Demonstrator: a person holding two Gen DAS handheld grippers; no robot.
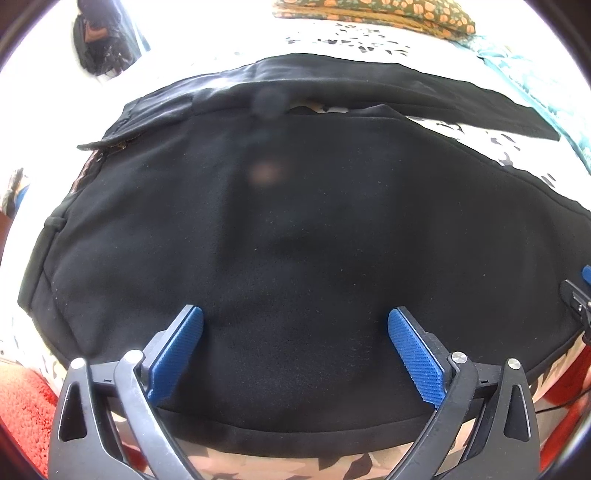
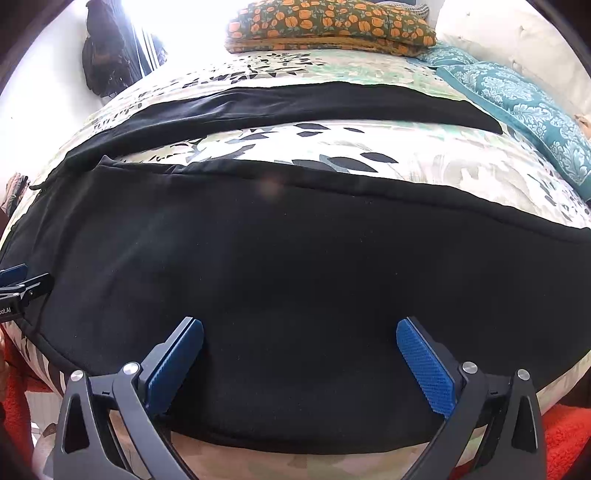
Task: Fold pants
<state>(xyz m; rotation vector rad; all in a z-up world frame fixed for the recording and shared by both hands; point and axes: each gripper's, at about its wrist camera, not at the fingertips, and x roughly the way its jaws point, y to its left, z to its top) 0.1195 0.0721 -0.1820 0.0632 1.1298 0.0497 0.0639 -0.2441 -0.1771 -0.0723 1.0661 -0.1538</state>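
Pants (image 1: 295,240) lie spread flat on the bed (image 2: 424,162), and both your tools hang over them with nothing held.

Your left gripper (image 1: 295,354) has its blue fingers (image 1: 177,354) spread wide, black cloth filling the gap between them and reaching well past the tips; the near edge of the pants runs just behind the fingers. Your right gripper (image 2: 300,363) is equally wide apart, its fingers (image 2: 424,365) over the same leg, empty. Beyond the fingertips the second leg (image 2: 295,105) stretches across the leaf-print bedcover, apart from the near one. Farther off sit a pumpkin-print blanket (image 2: 328,26) and, to the right, a teal cushion (image 2: 517,107).
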